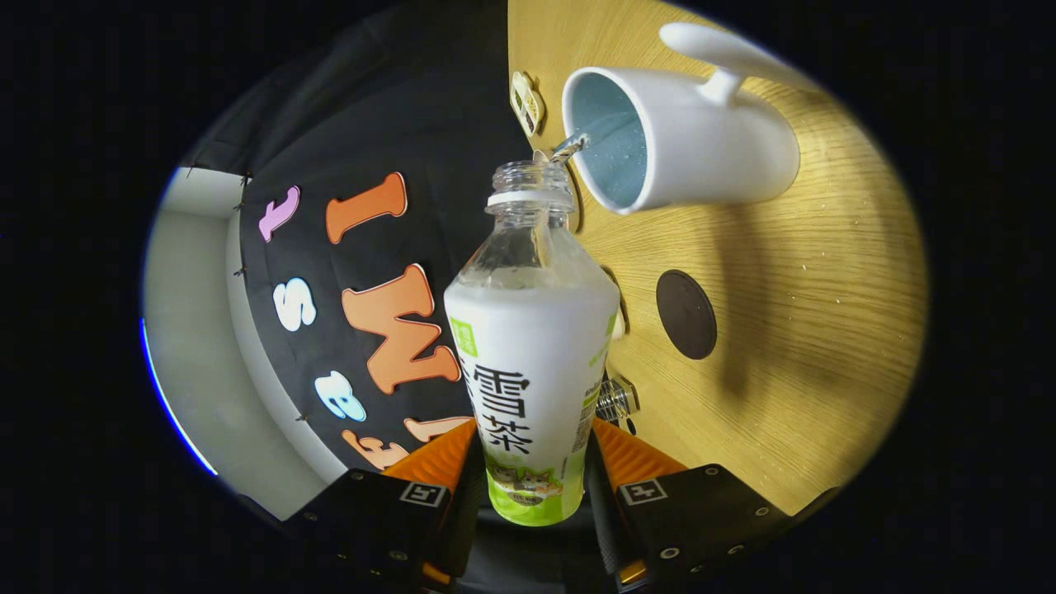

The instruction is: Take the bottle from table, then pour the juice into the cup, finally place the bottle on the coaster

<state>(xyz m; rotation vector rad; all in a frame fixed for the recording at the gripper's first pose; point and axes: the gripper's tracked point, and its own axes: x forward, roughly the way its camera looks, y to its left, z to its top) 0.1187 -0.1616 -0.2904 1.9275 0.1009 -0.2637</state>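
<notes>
My gripper [532, 474] is shut on the bottle [532, 363], one finger pressing each side of its white and green label. The bottle is uncapped and tipped over sideways, so the wooden table [792, 355] stands like a wall beside it. A thin clear stream [571, 148] runs from the bottle's open mouth into the white cup [685, 144], whose pale blue inside faces the bottle. The cup's handle points away from the fingers. A dark round coaster [686, 314] lies on the table, beyond the fingers and short of the cup.
A small cream-coloured tag [527, 101] lies on the table near the cup's rim. A shiny faceted object [615, 399] sits on the table close beside the bottle's label. The black booth cloth [388, 148] hangs behind the bottle.
</notes>
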